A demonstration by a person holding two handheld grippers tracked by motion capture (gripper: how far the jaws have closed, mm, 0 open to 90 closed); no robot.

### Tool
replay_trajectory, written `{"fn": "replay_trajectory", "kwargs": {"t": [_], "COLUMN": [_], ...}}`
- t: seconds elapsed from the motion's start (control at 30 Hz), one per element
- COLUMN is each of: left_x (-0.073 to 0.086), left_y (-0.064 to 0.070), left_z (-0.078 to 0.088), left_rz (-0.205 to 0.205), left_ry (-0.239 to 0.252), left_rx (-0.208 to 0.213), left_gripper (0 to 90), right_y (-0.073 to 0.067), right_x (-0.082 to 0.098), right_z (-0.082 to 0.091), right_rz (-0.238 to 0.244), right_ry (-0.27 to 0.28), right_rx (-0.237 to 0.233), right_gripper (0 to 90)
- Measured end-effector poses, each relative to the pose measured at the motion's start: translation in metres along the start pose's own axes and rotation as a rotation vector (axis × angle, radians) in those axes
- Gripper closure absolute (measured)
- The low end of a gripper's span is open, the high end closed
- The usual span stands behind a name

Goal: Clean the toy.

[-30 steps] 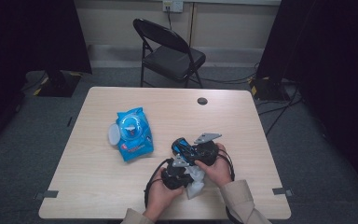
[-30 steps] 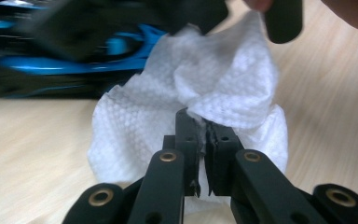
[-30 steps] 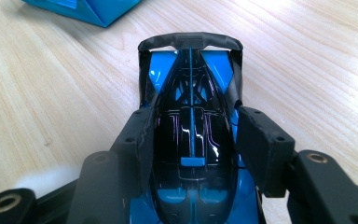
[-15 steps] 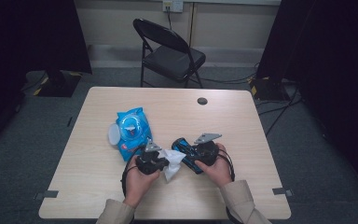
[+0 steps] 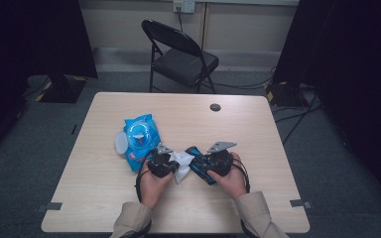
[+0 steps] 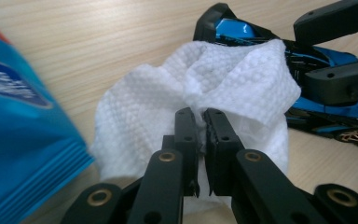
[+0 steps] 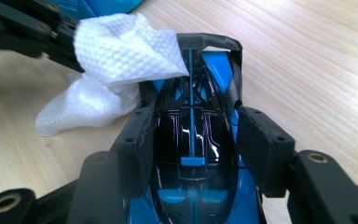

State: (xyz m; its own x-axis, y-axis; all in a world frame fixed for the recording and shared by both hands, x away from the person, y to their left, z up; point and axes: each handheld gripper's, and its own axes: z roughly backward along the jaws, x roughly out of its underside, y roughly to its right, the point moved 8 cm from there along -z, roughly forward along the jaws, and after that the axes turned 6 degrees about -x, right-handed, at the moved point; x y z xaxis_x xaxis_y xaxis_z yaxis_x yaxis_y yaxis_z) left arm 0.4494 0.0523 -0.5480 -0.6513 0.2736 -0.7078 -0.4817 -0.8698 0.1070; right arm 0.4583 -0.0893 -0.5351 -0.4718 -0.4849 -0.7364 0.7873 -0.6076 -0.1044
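Wiping a blue-and-black toy car (image 7: 193,154) clamped in the right gripper (image 7: 193,140), wet wipe (image 6: 191,107) pinched by the left gripper (image 6: 201,135) at its rear wing; likely next, drawing along the bodywork.

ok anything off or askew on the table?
Nothing stands out. The left gripper pinches a white wipe against the blue toy car clamped in the right gripper; the wipes pack lies flat beside them.

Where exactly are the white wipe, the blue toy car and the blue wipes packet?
white wipe (image 6: 233,74), left gripper view, on its bunched upper fold.
blue toy car (image 7: 193,126), right gripper view, on its glossy black canopy.
blue wipes packet (image 5: 140,134), high view, on its lid area.
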Motion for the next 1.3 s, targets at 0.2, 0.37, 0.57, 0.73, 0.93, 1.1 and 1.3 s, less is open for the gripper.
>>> {"fn": "replay_trajectory", "kwargs": {"t": [0.2,0.37,0.57,0.73,0.93,1.1,1.3], "left_x": [-0.002,-0.002,0.0,0.003,0.005,0.007,0.009], "left_y": [0.004,0.009,0.021,0.033,0.049,0.058,0.067], "left_z": [-0.007,-0.008,-0.007,-0.005,-0.005,-0.004,-0.004], "left_rz": [-0.016,-0.025,-0.05,-0.069,-0.106,-0.124,-0.139], "left_ry": [-0.024,-0.033,-0.05,-0.065,-0.068,-0.071,-0.075], "left_rx": [0.006,0.019,0.05,0.082,0.104,0.123,0.138], "left_gripper": [84.2,84.8,85.4,85.4,85.4,85.4,85.4], "right_y": [0.0,0.0,0.0,0.0,0.0,0.0,0.0], "right_x": [0.0,0.0,0.0,-0.001,-0.001,-0.001,-0.001], "right_z": [0.0,0.0,0.0,0.0,0.0,-0.001,-0.001], "right_rz": [0.003,0.001,0.003,0.004,0.005,0.0,0.002], "right_ry": [-0.003,-0.004,-0.004,-0.004,-0.005,-0.005,-0.004], "right_rx": [0.003,0.003,0.004,0.003,0.005,0.004,0.005], "right_gripper": [47.6,47.6,47.6,47.6,47.6,47.6,47.6]}}
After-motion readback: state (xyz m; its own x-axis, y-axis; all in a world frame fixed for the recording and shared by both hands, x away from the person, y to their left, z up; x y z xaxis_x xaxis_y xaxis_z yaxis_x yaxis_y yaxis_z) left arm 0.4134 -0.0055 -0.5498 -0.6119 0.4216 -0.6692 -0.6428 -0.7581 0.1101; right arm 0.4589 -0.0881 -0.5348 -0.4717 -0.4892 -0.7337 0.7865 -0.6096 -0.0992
